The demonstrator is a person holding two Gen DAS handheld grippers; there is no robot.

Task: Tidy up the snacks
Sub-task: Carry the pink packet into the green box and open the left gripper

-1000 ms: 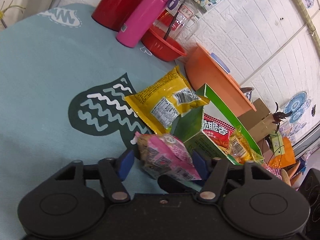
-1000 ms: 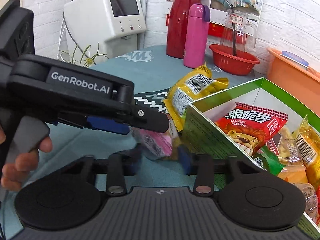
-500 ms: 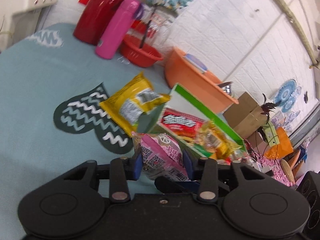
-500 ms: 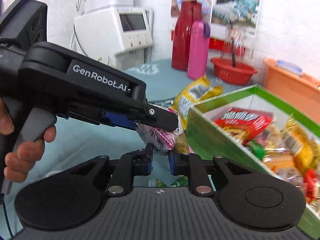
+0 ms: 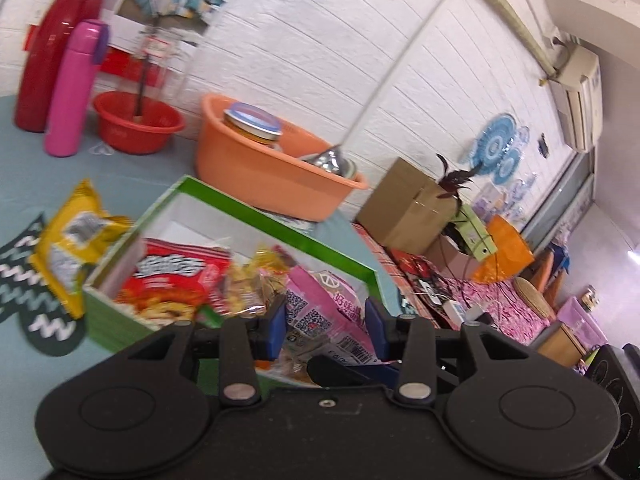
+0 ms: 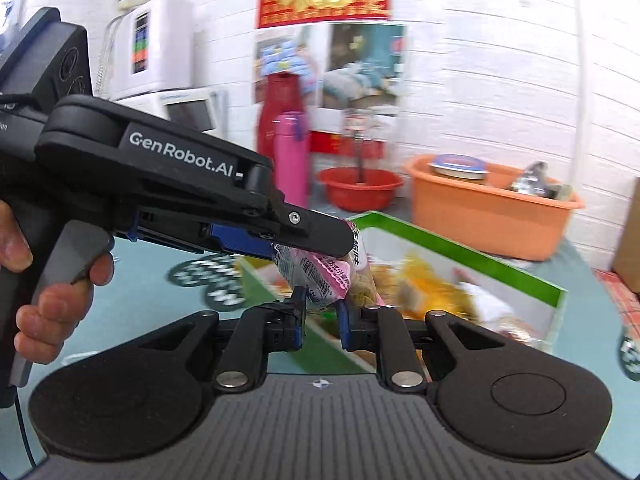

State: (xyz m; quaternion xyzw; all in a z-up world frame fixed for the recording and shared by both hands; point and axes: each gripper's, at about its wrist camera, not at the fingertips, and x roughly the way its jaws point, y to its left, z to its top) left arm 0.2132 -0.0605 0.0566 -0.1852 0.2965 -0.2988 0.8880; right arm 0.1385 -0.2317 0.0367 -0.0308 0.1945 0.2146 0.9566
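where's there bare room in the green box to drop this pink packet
Bare white floor shows at the green box far corner, behind the red snack bag. The near half is crowded with bags. The pink packet hangs over that crowded end.

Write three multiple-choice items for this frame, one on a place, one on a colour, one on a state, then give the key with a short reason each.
1. Where does the yellow snack bag lie?
A. inside the green cardboard box
B. on the teal tablecloth beside the green cardboard box
C. in the orange plastic basin

2. What colour is the slim flask next to the tall red thermos?
A. pink
B. white
C. black

3. What is the left gripper doing?
A. hanging open over bare cloth
B. shut on a red bag
C. shut on the pink snack packet

Key: 1 B, the bag rests on the teal tablecloth outside the wall of the green cardboard box. 2 A, its body is pink with a purple cap. 3 C, both blue pads press the packet, and the right gripper pinches it too.
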